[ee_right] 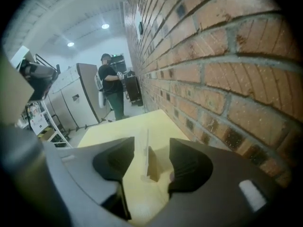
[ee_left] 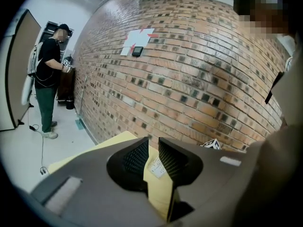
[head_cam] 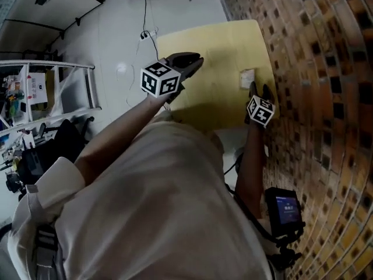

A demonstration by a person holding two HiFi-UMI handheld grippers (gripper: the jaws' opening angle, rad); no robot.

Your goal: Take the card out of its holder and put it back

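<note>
A pale card (head_cam: 247,79) stands upright in its small holder on the yellow table (head_cam: 215,45), close to the brick wall. In the right gripper view the card (ee_right: 143,148) shows edge-on against its brown holder block (ee_right: 152,167). My right gripper (head_cam: 259,89) (ee_right: 152,143) is open, its jaws on either side of the card's line and touching nothing. My left gripper (head_cam: 195,60) (ee_left: 152,150) hovers over the table's left part, away from the card. Its jaws stand a narrow slit apart with nothing between them. Through that slit I see the card (ee_left: 156,167).
The brick wall (head_cam: 315,69) runs along the table's right edge. A metal rack (head_cam: 46,92) with clutter stands at the left, and cables (head_cam: 144,16) lie on the floor beyond the table. A person (ee_left: 47,79) stands far off by the wall.
</note>
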